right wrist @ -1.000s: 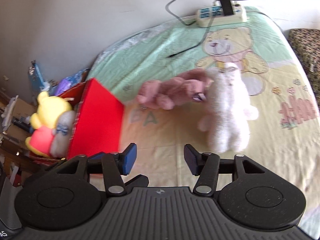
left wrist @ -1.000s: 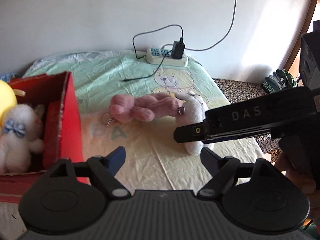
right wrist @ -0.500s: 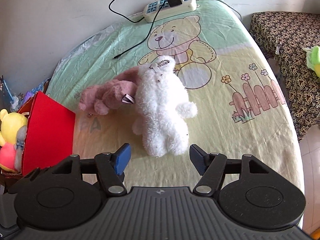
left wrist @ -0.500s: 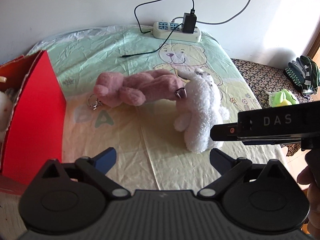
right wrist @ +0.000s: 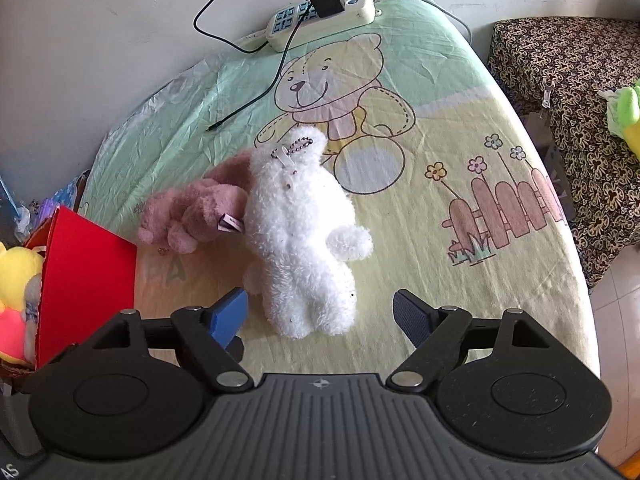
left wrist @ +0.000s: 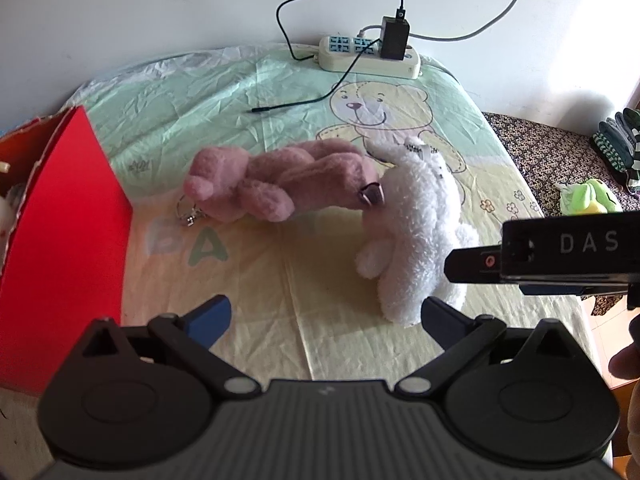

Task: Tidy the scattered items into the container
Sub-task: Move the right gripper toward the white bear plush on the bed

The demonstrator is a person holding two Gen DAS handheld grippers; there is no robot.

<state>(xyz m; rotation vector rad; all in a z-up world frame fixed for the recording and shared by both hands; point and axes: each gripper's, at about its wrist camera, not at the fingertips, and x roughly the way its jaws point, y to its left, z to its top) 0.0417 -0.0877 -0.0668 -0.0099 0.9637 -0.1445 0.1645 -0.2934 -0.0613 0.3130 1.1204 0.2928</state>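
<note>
Blue pads tip both tools, nearest the cameras. The right tool (right wrist: 320, 316) has its jaws opening, already wide, nothing pressed between them; the white plush toy (right wrist: 300, 236) lies just beyond its tips, apparently lined up for a grasp. The left tool (left wrist: 324, 316) stands wide and empty over bare cloth. The white toy lies flat on the bear-print surface (right wrist: 460, 152), long axis running away from the right tool, bead-looped head pointing to the far wall. Touching its left side, the pink plush toy (left wrist: 280, 184) lies crosswise, head toward the red box (left wrist: 68, 232), which stands at the left edge holding other toys. Farthest off, a power strip (left wrist: 368, 54) sits against the wall.
</note>
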